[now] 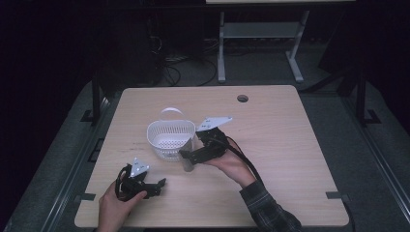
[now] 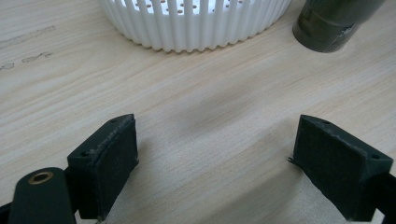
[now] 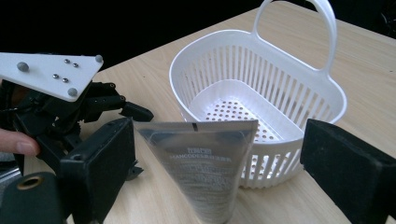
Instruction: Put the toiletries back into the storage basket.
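Grey squeeze tube stands cap-down on the wood table, just beside the empty white slatted plastic basket at its 4 o'clock, between the right gripper's wide-open jaws, ungripped; left gripper open, idle at 7 o'clock; basket placement looks undone.

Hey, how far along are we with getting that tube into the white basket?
Not far. The basket holds nothing yet. The grey tube stands cap-down on the table just outside the basket's wall, between the open jaws of the right tool, which do not press on it. The left tool waits open over bare wood. Gripping, lifting and dropping the tube in all remain.
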